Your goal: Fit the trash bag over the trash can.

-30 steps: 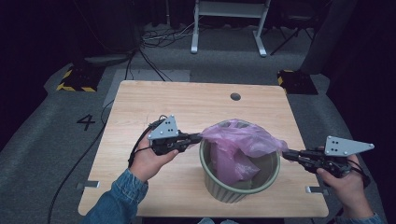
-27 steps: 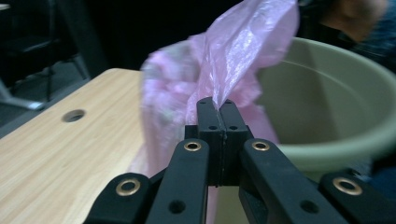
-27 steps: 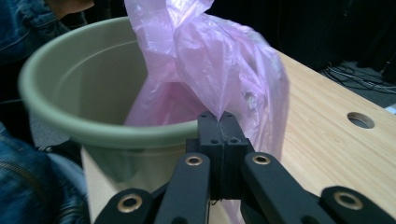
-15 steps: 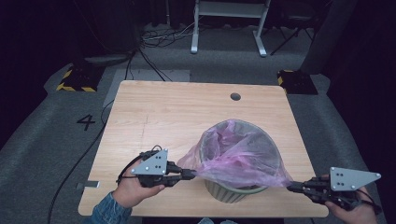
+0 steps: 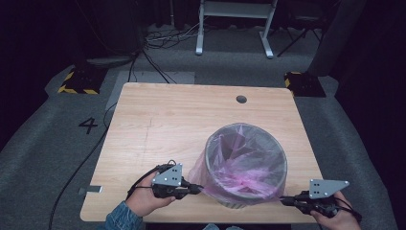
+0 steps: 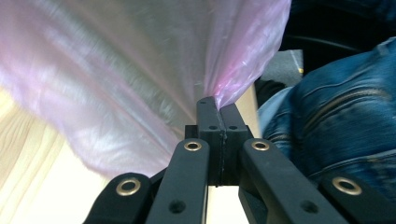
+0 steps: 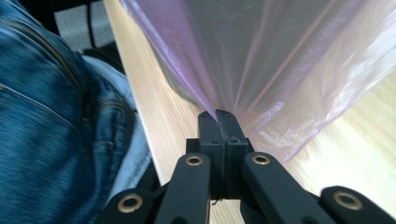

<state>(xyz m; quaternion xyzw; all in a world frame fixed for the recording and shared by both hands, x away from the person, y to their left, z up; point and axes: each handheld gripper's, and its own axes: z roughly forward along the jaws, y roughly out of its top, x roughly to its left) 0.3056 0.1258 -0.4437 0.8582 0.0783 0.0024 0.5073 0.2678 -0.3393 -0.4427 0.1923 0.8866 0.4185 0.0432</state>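
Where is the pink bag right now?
In the high view, the pink bag is stretched over the grey bin near the table's front right, its edge pinched between the left tongs and right tongs.

Under the jaws lies a pale wooden table (image 5: pixel 163 129), its far edge broken by a small round hole (image 5: pixel 241 99) well ahead of them. Beyond that, on grey carpet (image 5: pixel 52 158), stand the white legs of a frame (image 5: pixel 234 28) with loose cables (image 5: pixel 163 40) beside it. Two black-and-yellow striped blocks (image 5: pixel 76 81) flank the table's far corners. A painted number 4 (image 5: pixel 88 125) marks the floor off to the left.
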